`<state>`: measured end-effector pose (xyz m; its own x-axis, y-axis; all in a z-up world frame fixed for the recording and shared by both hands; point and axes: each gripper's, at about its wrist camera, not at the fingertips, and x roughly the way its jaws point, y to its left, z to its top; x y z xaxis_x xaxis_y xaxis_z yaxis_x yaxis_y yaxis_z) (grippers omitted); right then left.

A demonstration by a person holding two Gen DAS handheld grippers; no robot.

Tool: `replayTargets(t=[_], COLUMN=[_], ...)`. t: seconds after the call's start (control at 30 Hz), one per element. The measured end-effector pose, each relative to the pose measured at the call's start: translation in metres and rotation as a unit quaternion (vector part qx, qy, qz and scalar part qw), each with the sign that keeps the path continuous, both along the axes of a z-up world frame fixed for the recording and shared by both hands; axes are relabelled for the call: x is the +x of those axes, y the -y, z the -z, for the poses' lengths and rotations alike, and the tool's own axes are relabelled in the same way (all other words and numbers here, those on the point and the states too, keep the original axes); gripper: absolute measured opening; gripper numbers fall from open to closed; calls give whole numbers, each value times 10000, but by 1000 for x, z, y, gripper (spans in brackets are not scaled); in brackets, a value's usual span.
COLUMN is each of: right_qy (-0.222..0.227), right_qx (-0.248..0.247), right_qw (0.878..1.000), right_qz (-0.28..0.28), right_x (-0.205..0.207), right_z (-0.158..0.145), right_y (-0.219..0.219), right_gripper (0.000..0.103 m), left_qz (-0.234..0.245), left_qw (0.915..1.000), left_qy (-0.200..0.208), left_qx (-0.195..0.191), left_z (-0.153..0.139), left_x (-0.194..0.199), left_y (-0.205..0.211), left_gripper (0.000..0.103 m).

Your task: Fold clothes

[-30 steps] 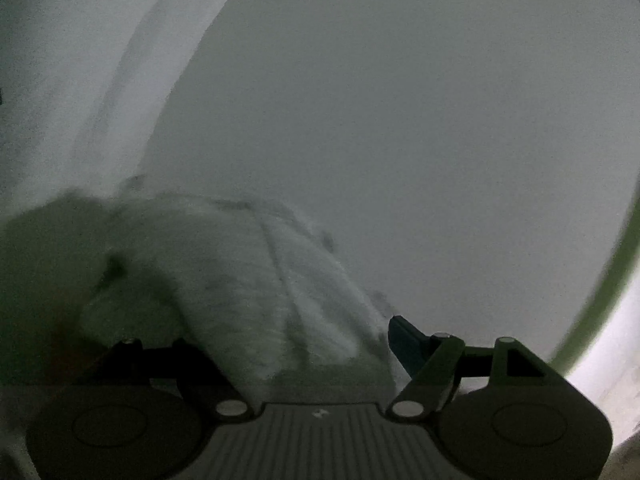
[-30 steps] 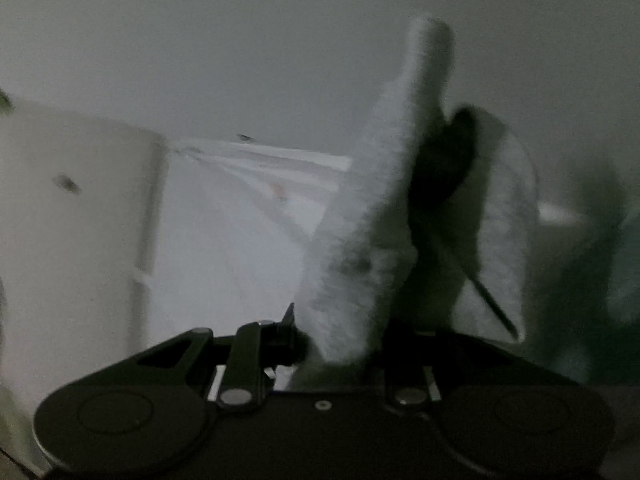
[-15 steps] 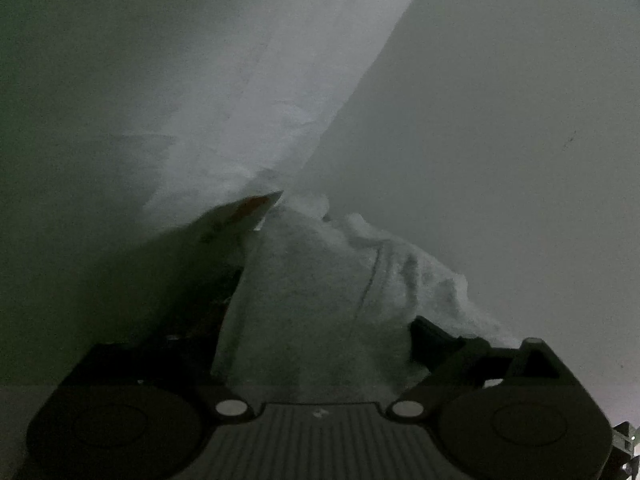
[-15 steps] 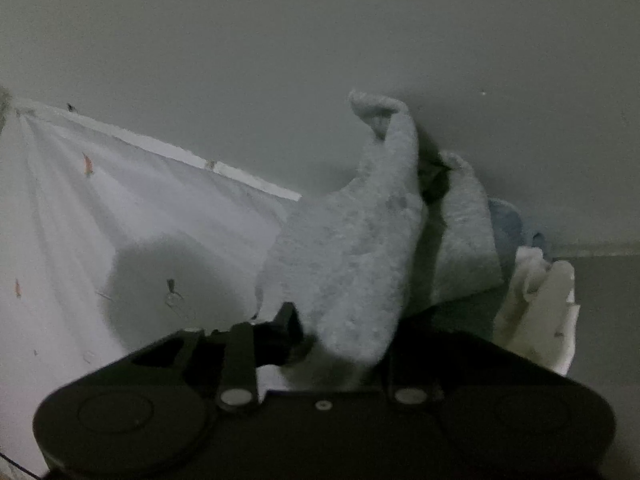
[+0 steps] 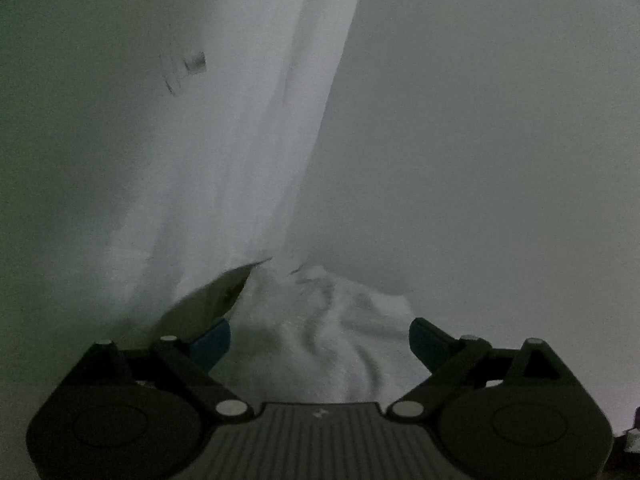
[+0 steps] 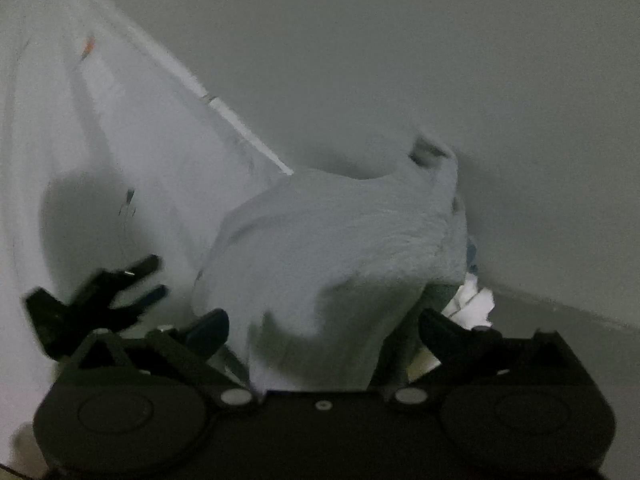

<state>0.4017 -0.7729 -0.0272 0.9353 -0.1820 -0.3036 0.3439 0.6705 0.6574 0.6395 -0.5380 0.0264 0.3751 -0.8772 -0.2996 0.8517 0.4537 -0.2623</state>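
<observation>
The soft, fluffy white cloth lies bunched up on the white sheet, between the wide-open fingers of the left claw and right claw, and it looks light and floppy, so grab an edge.

A fluffy pale grey garment bunches between the spread right tongs, blocking passage there. The black left tongs crowd its left side over the white sheet. Crumpled white cloth blocks the right; plain grey wall beyond stays open.
</observation>
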Motion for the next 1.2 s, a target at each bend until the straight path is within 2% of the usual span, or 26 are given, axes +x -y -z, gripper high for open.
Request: replayTargets(t=[0.1, 0.23, 0.4, 0.53, 0.73, 0.8, 0.97, 1.2], right_qy=[-160, -252, -26, 179, 294, 353, 387, 112], right_qx=[-546, -1367, -1763, -2041, -2439, -2522, -2677, -2679], right_qw=[9984, 9899, 9816, 9728, 9580, 9533, 9458, 9388], right_qz=[-57, -294, -729, -1078, -1479, -1622, -1794, -2161], right_x=[-8, -48, -65, -79, -111, -124, -174, -229], right_z=[-8, 11, -8, -23, -39, -45, -52, -39], right_y=[-27, -75, -132, -178, -262, -291, -367, -458], right_gripper=[103, 103, 103, 103, 103, 103, 103, 103], left_qz=[-325, -886, -1652, -2316, -3152, -3396, -4026, -4373], left_qw=[9991, 9935, 9814, 9668, 9463, 9378, 9105, 8929], left_qy=[182, 639, 831, 961, 686, 718, 718, 480], left_qx=[-196, -331, -508, -501, -215, 15, 617, 959], left_z=[-15, -31, -36, -32, -32, -30, -26, -14], left_x=[-46, -111, -185, -238, -309, -329, -375, -433], left_y=[-45, -106, -175, -222, -299, -322, -387, -474], left_gripper=[101, 103, 103, 103, 103, 103, 103, 103])
